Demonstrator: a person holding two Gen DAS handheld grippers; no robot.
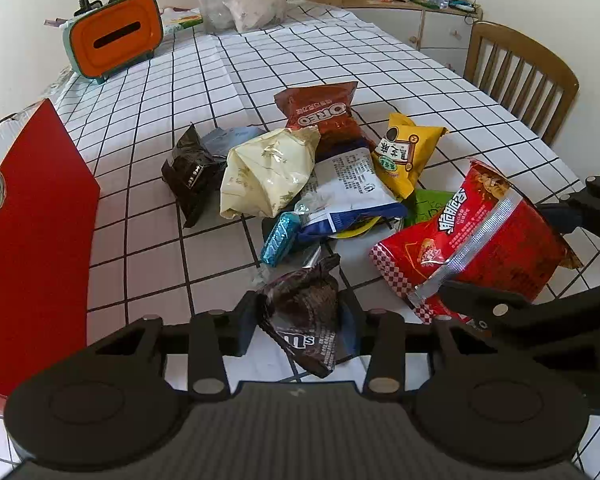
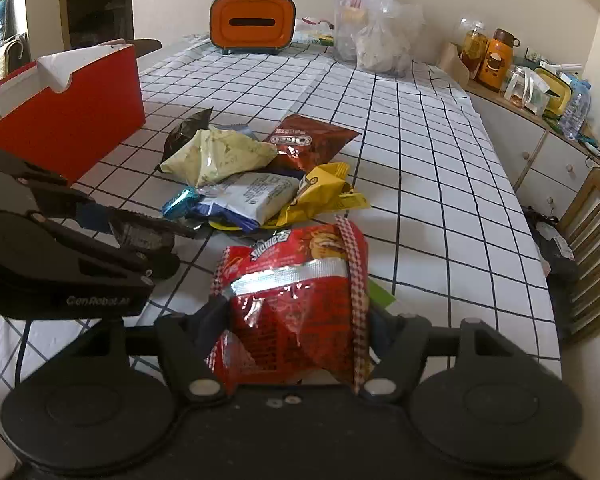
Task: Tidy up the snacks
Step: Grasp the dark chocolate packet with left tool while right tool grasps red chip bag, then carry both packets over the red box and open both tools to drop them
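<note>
My left gripper [image 1: 300, 320] is shut on a dark brown snack packet [image 1: 306, 320], held just above the table. My right gripper [image 2: 296, 328] is shut on a red crinkled snack bag [image 2: 296, 300], which also shows in the left wrist view [image 1: 476, 244]. A pile of snacks lies mid-table: a cream bag [image 1: 266, 172], a brown Oreo bag [image 1: 320, 110], a yellow bag [image 1: 404, 152], a white-and-blue pack [image 1: 348, 188], a teal candy [image 1: 280, 238] and a black packet [image 1: 190, 172]. A red box [image 2: 66, 108] stands to the left of the pile.
The table has a white checked cloth [image 2: 420, 160]. An orange tissue holder [image 2: 252, 24] and a clear plastic bag [image 2: 376, 28] stand at the far end. A wooden chair [image 1: 520, 76] and a cabinet [image 2: 540, 140] with bottles are on the right.
</note>
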